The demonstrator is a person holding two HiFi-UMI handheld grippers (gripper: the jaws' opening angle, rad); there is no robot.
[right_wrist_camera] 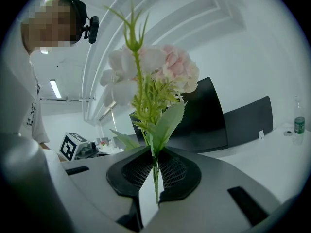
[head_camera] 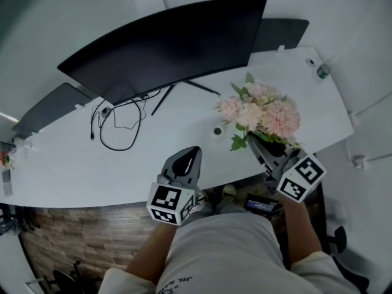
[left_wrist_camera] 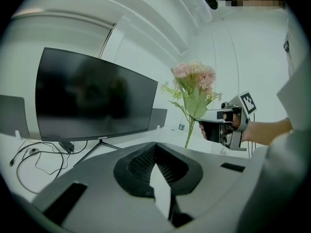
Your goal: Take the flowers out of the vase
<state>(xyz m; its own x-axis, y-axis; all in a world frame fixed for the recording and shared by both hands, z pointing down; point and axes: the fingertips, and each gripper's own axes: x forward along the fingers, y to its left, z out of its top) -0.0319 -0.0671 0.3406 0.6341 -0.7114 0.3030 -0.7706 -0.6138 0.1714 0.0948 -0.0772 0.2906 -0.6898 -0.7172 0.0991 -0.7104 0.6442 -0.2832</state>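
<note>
Two tongs are hovering over the white curved worktop [head_camera: 73, 164]. The left tongs [head_camera: 193, 152] are sitting closed and empty. At their three o'clock, the right tongs [head_camera: 252, 141] are pinching the thin green stem of the pink artificial flower bunch [head_camera: 263, 112], with the blooms rising toward twelve o'clock. A firm, steady pinch with the stem upright is probably mattering most, because the top-heavy blooms could swing.

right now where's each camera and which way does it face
Head view: on the person's head, steeply down at desk, monitor, flowers; forearms, left gripper, right gripper show.
Left gripper view: along its shut, empty jaws toward the monitor; right gripper shows.
Right gripper view: along jaws shut on the flowers' stem; person's torso shows.
All share flowers and monitor.
</note>
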